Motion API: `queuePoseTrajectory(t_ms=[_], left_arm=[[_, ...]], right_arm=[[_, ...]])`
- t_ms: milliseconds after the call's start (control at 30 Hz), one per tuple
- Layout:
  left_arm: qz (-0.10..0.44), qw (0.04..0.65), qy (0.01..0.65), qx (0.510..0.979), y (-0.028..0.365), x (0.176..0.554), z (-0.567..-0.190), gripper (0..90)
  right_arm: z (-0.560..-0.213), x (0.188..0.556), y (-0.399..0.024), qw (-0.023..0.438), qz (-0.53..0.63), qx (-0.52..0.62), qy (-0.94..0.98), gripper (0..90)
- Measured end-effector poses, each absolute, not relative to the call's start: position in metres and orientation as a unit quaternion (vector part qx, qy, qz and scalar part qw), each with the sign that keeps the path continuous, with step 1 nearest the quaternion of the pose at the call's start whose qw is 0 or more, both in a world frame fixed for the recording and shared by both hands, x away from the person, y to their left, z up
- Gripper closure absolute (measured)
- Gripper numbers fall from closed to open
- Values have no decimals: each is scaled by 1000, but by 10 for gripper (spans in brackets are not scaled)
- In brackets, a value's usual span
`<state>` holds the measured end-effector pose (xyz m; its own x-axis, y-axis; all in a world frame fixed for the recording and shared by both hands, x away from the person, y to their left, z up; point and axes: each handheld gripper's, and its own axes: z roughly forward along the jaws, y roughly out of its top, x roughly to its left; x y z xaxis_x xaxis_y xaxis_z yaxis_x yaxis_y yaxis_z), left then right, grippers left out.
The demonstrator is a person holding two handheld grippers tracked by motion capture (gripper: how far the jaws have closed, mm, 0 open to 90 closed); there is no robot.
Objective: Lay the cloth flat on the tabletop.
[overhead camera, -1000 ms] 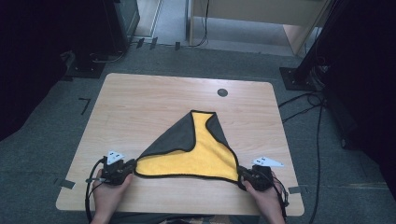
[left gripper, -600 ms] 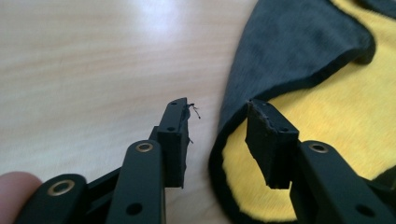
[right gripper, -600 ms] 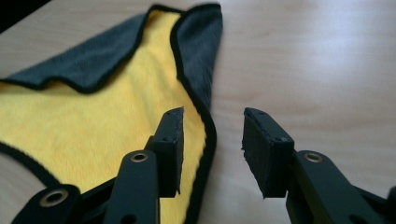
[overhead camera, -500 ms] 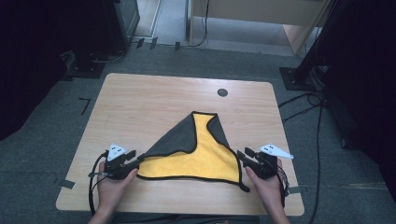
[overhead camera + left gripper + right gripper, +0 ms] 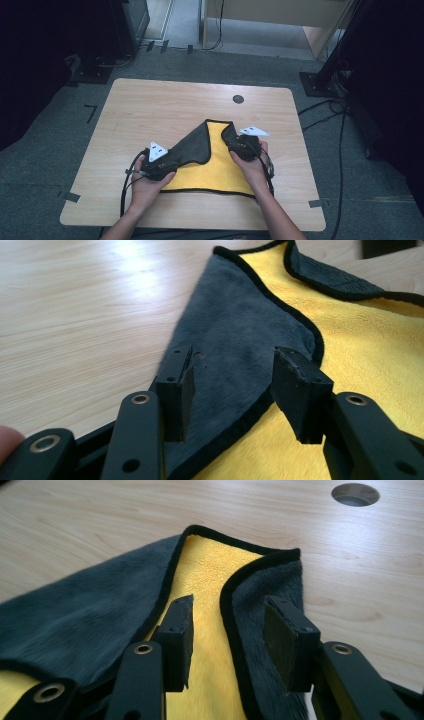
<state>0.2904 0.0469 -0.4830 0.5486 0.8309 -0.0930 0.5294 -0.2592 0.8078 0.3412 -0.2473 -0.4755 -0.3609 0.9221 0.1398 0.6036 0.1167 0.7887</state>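
A yellow cloth [image 5: 220, 165] with a dark grey reverse and black piping lies on the near half of the wooden table [image 5: 150, 110], both side corners folded in so grey flaps cover its left and right flanks. Its peak points toward twelve o'clock, and its straight hem runs along the six o'clock side, a bare strip of wood between it and the table's near edge.

The left gripper [image 5: 167, 162] sits at the cloth's eight o'clock corner, over the left flap [image 5: 235, 345]. Its jaws have just been opening and stand apart; in the left gripper view the grey flap lies between and below them, piped edge passing under the right jaw, no pad pressing on it.

The right gripper [image 5: 239, 145] rests at the cloth's two o'clock side, over the narrower right flap [image 5: 265, 585]. Its jaws have likewise just been opening and stand apart, straddling the flap's piped edge and the yellow strip beside it, gripping nothing.

From nine through twelve to three o'clock the tabletop is bare wood, with a round cable hole [image 5: 238, 99] near the far edge at one o'clock. The widest free room is at ten and eleven o'clock.
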Motion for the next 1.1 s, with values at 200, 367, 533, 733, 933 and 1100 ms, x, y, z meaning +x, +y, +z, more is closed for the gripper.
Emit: queuePoseTrajectory(t_ms=[200, 367, 533, 733, 933, 1100], left_arm=[[176, 401, 438, 785, 37, 302, -501, 524], [182, 392, 435, 790, 35, 303, -509, 518], [175, 388, 445, 788, 37, 305, -510, 516], [171, 386, 452, 786, 38, 305, -511, 512], [163, 386, 462, 782, 40, 305, -511, 510], [164, 382, 461, 784, 39, 304, -512, 509]], right_arm=[[-495, 371, -228, 225, 365, 529, 732, 562], [-513, 380, -224, 233, 339, 541, 733, 614], [-514, 379, -230, 242, 335, 539, 734, 754], [-505, 382, -258, 255, 349, 566, 702, 807], [-501, 384, -287, 267, 351, 593, 674, 808], [-506, 387, -306, 266, 346, 599, 671, 801]])
